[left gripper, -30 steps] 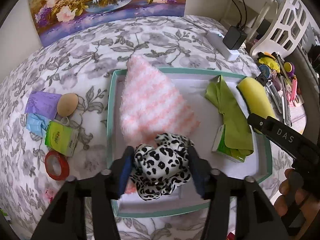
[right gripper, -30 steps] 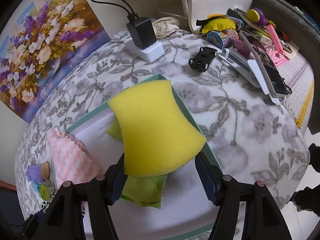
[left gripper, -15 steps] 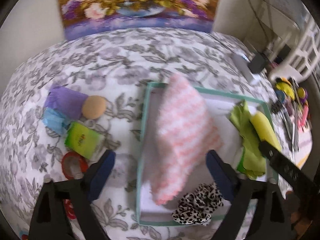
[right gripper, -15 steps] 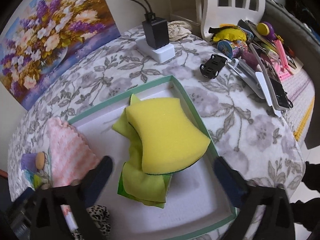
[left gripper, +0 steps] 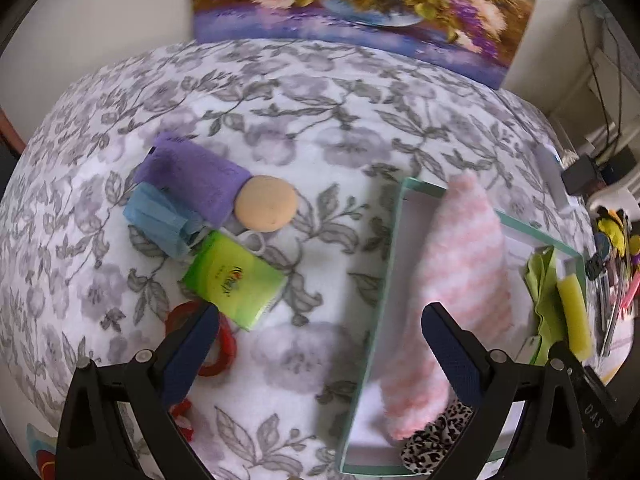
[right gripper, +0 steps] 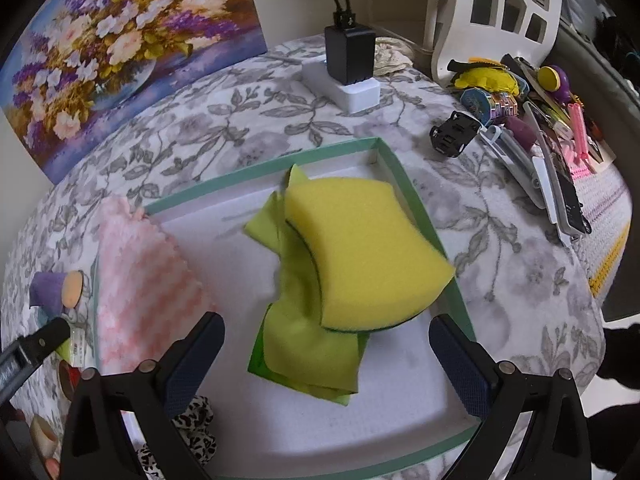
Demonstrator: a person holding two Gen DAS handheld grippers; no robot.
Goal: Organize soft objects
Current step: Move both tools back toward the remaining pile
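Note:
A green-rimmed white tray (left gripper: 390, 280) (right gripper: 360, 145) holds a pink-and-white fluffy cloth (left gripper: 460, 280) (right gripper: 140, 280), a leopard-print scrunchie (left gripper: 436, 444) (right gripper: 192, 432), a green cloth (right gripper: 304, 344) (left gripper: 540, 304) and a yellow sponge (right gripper: 360, 248) (left gripper: 576, 320) lying on that cloth. My left gripper (left gripper: 320, 344) is open and empty over the tray's left rim and the bedspread. My right gripper (right gripper: 326, 356) is open above the green cloth, apart from the sponge. Left of the tray lie a purple cloth (left gripper: 192, 180), a beige puff (left gripper: 266, 209), a blue cloth (left gripper: 160, 220) and a green tissue pack (left gripper: 234, 280).
A red tape ring (left gripper: 220, 352) lies under my left finger. A white power strip with a black charger (right gripper: 348, 68), a black toy car (right gripper: 452, 136) and a clutter of small items (right gripper: 532, 128) sit at the right. A flower painting (right gripper: 120, 48) leans at the back.
Both grippers opened. The left let go of the scrunchie in the tray and swung left toward the loose items. The right let go of the sponge onto the green cloth and drew back.

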